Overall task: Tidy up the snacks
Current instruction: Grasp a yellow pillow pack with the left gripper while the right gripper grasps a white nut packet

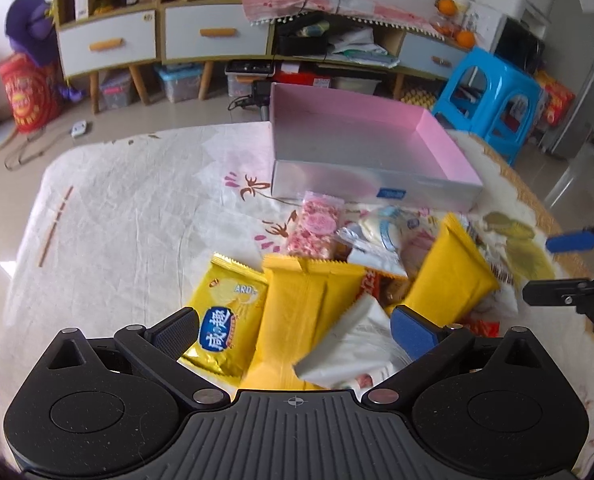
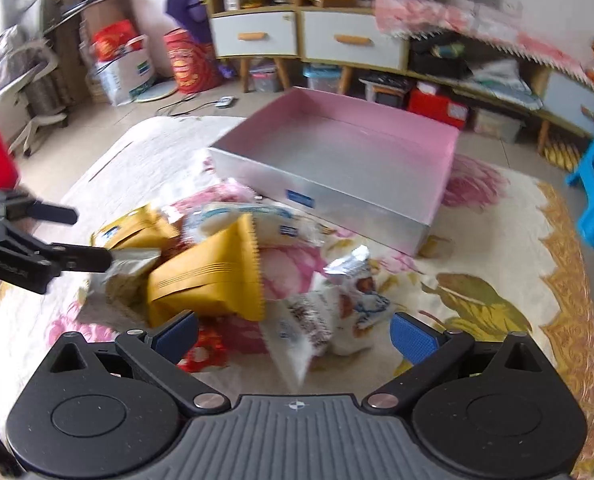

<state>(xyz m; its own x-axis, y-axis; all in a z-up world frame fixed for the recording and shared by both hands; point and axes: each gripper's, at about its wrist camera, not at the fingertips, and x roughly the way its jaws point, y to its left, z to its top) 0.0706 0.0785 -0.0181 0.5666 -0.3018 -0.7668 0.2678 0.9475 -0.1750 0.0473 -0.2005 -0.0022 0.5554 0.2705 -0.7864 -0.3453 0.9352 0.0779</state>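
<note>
Snacks (image 1: 337,280) piled loose on the floral tablecloth (image 1: 137,216), just in front of the pink box (image 1: 449,148). Yellow packets, a pink one (image 1: 317,228) and white wrappers overlap in the heap. Left gripper (image 1: 297,332) spread wide over a yellow packet (image 1: 293,312) and a white wrapper (image 1: 357,344), pinching nothing. Right gripper (image 2: 293,336) spread too, over a white packet (image 2: 309,324) beside a yellow one (image 2: 213,276).
</note>
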